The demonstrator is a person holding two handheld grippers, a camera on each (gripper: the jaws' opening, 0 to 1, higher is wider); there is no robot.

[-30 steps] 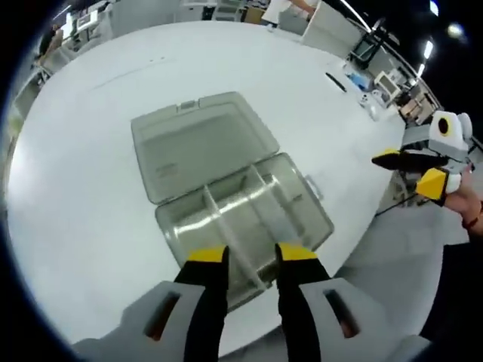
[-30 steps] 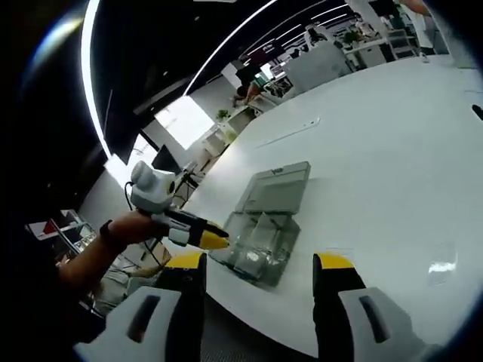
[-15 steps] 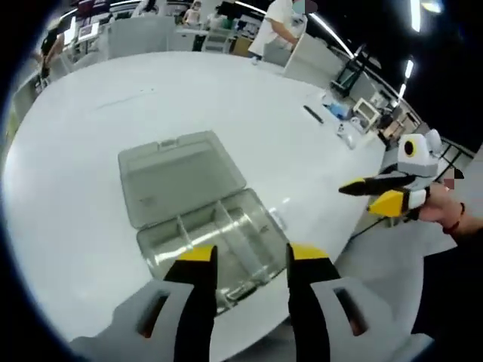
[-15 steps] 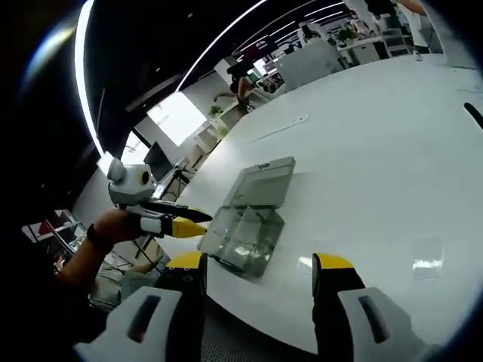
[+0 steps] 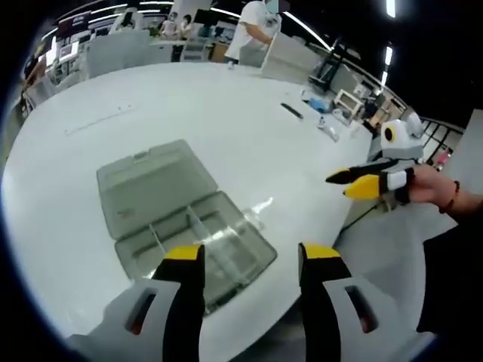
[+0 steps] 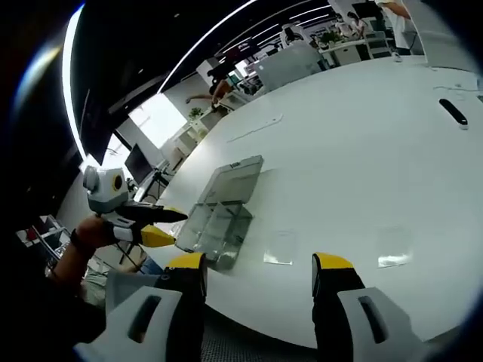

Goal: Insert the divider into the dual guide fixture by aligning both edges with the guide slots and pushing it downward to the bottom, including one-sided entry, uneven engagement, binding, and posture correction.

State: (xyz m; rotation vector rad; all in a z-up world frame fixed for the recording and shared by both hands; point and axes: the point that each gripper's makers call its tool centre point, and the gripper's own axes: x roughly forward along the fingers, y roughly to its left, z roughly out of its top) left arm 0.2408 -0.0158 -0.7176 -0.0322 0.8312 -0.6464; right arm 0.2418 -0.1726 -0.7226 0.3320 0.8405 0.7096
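Left gripper view has drawn back from the clear fixture box (image 5: 185, 230) on the white table (image 5: 249, 121); both the left gripper (image 5: 249, 260) and right gripper (image 6: 258, 265) hang apart, empty. Loose clear dividers (image 6: 281, 246) lie beside it, so insertion looks unstarted.

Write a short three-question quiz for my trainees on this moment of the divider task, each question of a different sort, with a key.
1. True or false: the lid of the clear compartment box lies open on the white table.
2. Multiple choice: the left gripper is (A) shut on a divider, (B) open and holding nothing, (C) resting inside the box.
3. Fill in: in the right gripper view, two clear flat pieces lie on the table, ______ the box.

Key: 1 true; 2 B; 3 outside.
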